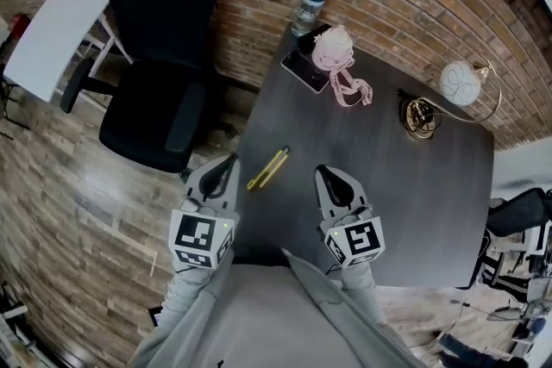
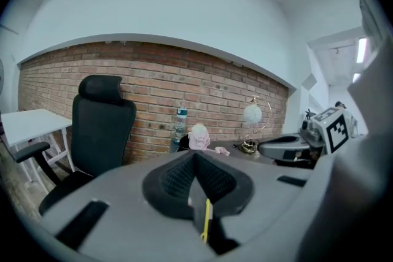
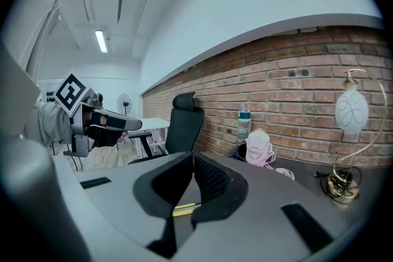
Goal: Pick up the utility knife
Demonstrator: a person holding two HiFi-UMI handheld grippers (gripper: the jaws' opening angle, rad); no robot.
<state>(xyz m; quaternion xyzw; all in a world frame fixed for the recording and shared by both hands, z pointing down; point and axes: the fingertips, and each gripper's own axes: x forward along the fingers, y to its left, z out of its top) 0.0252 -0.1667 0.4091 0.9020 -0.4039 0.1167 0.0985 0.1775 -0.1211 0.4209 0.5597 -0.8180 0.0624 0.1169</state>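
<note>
Utility knife is lying flat on the surface, close to its left edge. Left hand-held gripper and right hand-held gripper are both sitting pinched together and empty at the surface's near side. Risk: going in with jaws together and nudging the knife off that edge.

1. Left gripper: pale grey shell with tapering jaws, lined inside with black ribbed pads.
2. Right gripper: same grey shell and black lining.
3. Left marker cube: white faces printed with black square patterns.
4. Right marker cube: matching print.
5. Left sleeve, right sleeve: grey fabric.
6. Top: plain grey.
</note>
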